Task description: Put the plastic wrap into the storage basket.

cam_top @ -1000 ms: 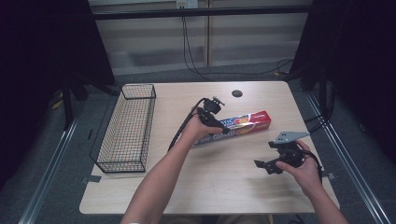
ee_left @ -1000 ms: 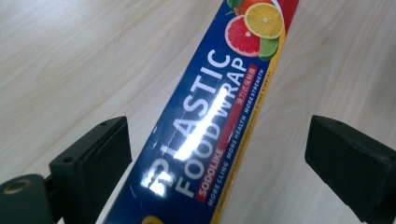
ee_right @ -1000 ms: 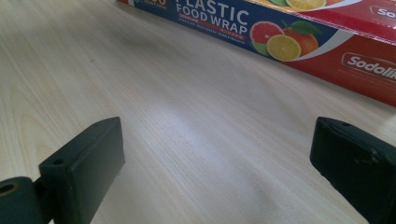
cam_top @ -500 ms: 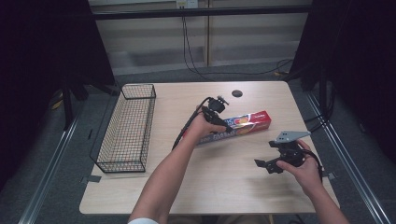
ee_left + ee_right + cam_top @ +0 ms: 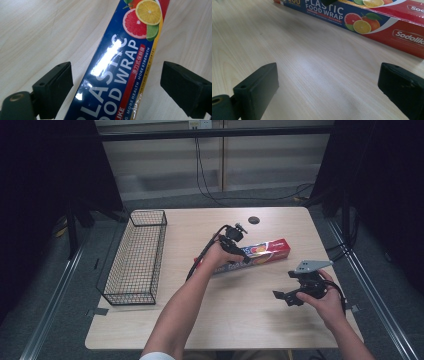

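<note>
Tongs (image 5: 113,82) straddle glossy rectangular wrap box (image 5: 120,65), seemingly untouched, on woodgrain table (image 5: 37,32).

The box (image 5: 117,67) between the black left fingers (image 5: 53,91) is deep blue with white block lettering, a thin red strip and a yellow edge on the side toward the right-hand pad, and beyond the fingertips a print of cut citrus: pink grapefruit, yellow lemon, green lime, orange. Ahead of the black right fingers (image 5: 257,93) the same box (image 5: 387,22) runs from blue into red, with a white curved band between the two colours and a white logo on the red. The table (image 5: 250,320) under it is pale wood with fine straight grain. The basket (image 5: 135,257), well off from both pairs of fingers, is black wire mesh. The plate on the right gripper (image 5: 280,296) is grey.
</note>
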The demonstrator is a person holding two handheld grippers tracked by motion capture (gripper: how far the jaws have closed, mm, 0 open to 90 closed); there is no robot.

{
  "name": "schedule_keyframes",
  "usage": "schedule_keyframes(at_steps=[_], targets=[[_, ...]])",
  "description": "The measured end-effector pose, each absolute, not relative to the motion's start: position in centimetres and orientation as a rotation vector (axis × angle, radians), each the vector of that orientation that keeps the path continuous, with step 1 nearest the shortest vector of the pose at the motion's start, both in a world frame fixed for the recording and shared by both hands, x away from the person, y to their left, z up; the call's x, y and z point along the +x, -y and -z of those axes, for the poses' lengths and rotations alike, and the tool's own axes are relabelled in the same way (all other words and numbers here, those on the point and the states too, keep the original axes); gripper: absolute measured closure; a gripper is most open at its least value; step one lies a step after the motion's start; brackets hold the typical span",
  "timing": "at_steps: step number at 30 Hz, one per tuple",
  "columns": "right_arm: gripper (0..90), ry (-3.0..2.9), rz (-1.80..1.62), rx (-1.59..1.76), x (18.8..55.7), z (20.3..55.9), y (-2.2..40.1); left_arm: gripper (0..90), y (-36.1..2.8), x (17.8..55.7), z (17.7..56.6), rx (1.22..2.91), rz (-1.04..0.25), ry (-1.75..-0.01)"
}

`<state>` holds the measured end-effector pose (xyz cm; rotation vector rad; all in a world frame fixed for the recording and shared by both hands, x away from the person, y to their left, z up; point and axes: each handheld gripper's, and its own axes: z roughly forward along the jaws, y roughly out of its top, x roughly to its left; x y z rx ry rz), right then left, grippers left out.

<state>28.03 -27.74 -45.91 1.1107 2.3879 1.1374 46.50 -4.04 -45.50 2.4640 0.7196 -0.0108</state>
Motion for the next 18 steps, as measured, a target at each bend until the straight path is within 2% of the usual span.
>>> schedule_keyframes(at_steps=[18], targets=[[3.1,-2.377,-1.136,1.115,28.02,45.87,27.9,28.1,4.22,46.37,45.97,2.541,-0.012,-0.641]])
